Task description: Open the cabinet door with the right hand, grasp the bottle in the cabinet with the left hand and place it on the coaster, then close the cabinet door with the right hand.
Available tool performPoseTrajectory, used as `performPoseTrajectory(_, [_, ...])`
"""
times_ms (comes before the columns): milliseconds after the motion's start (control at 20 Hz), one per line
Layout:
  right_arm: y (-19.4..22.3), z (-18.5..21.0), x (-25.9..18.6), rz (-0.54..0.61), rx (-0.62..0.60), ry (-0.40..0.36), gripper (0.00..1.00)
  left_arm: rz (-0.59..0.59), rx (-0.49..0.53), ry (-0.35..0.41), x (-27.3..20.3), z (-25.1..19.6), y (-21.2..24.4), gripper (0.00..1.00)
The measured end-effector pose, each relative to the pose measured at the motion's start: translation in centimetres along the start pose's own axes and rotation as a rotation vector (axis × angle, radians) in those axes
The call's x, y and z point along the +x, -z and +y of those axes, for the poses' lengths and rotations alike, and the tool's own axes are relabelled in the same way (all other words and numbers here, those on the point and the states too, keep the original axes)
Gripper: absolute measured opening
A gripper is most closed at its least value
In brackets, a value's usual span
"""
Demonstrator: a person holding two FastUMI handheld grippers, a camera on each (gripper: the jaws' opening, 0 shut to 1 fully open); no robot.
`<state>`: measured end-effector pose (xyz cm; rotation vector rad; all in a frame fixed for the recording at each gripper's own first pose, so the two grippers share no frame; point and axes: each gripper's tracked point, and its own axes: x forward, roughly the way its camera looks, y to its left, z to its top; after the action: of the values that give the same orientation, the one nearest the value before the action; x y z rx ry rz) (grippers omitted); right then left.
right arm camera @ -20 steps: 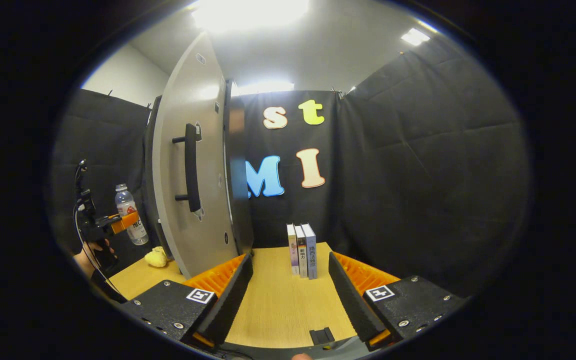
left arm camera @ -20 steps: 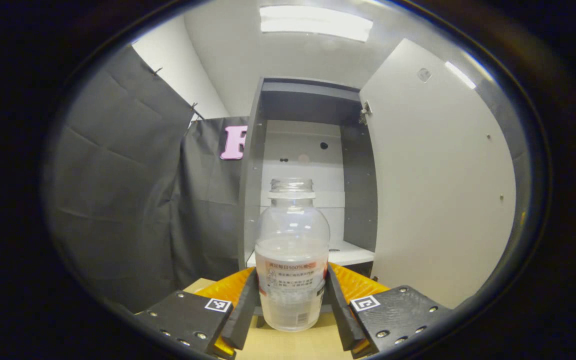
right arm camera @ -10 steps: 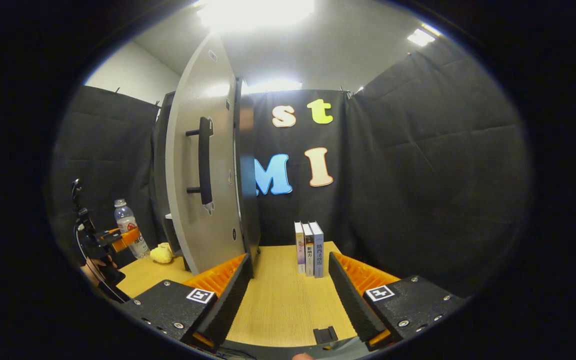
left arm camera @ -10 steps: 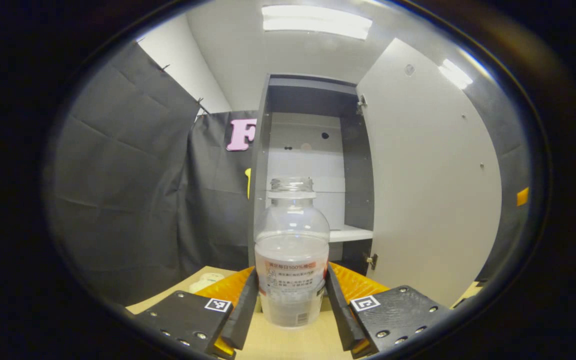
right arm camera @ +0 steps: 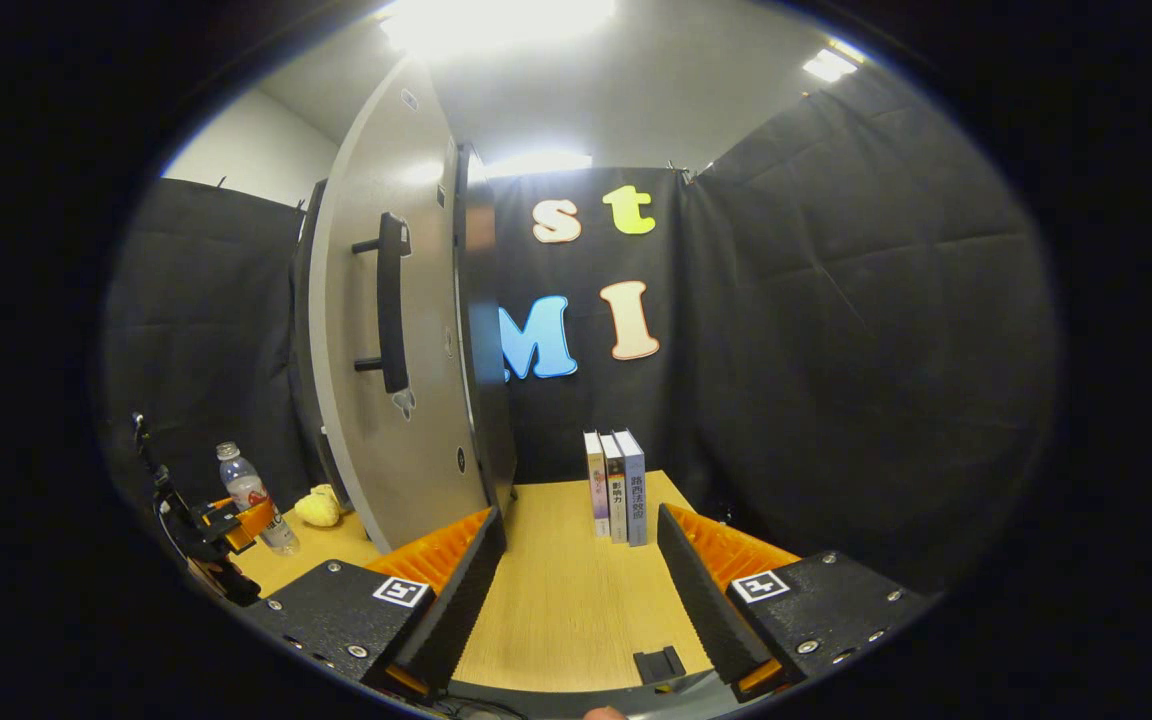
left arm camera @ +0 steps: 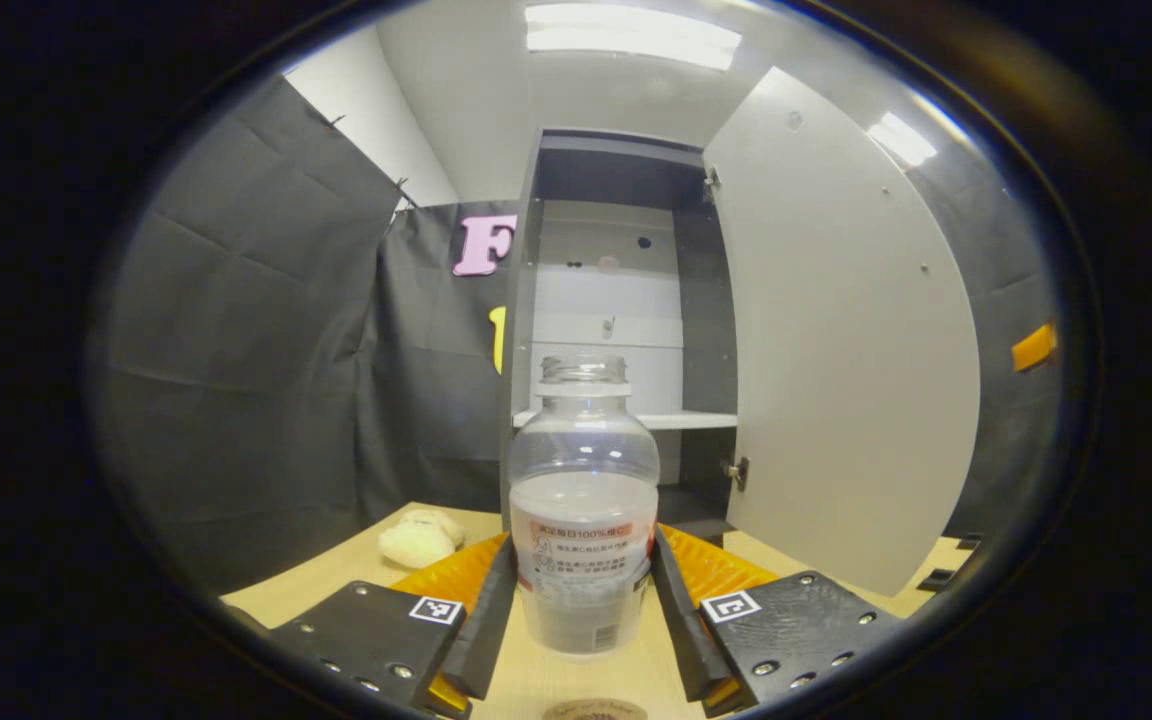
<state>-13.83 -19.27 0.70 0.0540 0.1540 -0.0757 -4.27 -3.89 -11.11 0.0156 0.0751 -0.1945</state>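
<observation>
There is one bottle [left arm camera: 584, 500]. It is clear, has no cap, and is partly filled with water. It stands upright between the two fingers of the left gripper [left arm camera: 584, 610], which press on its lower sides and hold it above the table [left arm camera: 336, 580]. The bottle has one label with small print, too small to read. In the right gripper view the same bottle [right arm camera: 256, 500] shows far to the left, held in the left gripper [right arm camera: 236, 520] low over the table.

At the bottom edge of the left gripper view, just below the bottle, peeks one round brown coaster [left arm camera: 594, 710]. I cannot tell if the bottle touches it.

Behind the bottle stands one tall cabinet [left arm camera: 626, 330]. Its one door [left arm camera: 836, 330] is swung wide open to the right. Inside is one white shelf [left arm camera: 681, 420]. In the right gripper view the door [right arm camera: 396, 340] shows its outer side, with one dark upright handle [right arm camera: 391, 305].

One soft, pale yellow lump [left arm camera: 419, 538] lies on the table, left of the cabinet.

The right gripper [right arm camera: 576, 590] has its two fingers spread apart with nothing between them, only bare table [right arm camera: 556, 600] below. Ahead of it three books [right arm camera: 616, 488] stand upright, side by side, touching. Their spines have writing that is too small to read.
</observation>
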Motion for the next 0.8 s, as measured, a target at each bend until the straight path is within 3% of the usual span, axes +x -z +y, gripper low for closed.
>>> performPoseTrajectory(150, [0.5,-0.3,0.3,0.012,-0.004,0.019,0.94,0.042,-0.012,0.004,-1.4,-0.4,3.4,0.71])
performPoseTrajectory(200, [0.7,-0.2,0.5,0.019,-0.004,0.023,0.94,0.053,-0.015,0.002,-1.6,-0.4,4.2,0.67])
performPoseTrajectory(350, [1.5,-0.4,0.8,0.047,-0.015,0.033,0.94,0.093,-0.022,0.000,-2.5,-0.5,7.0,0.75])
performPoseTrajectory(500, [2.0,-0.3,1.2,0.064,-0.006,0.032,0.94,0.130,-0.006,-0.008,-3.3,-0.4,9.3,0.75])
performPoseTrajectory(550, [2.1,-0.1,1.2,0.070,-0.007,0.031,0.91,0.139,-0.012,-0.013,-3.5,-0.3,10.0,0.71])
performPoseTrajectory(600, [2.4,0.0,1.4,0.078,-0.012,0.029,0.94,0.147,-0.019,-0.017,-3.5,-0.3,10.6,0.71])
performPoseTrajectory(800, [3.2,0.7,1.7,0.108,-0.021,0.010,0.94,0.164,-0.024,-0.014,-3.8,-1.0,12.6,0.76])
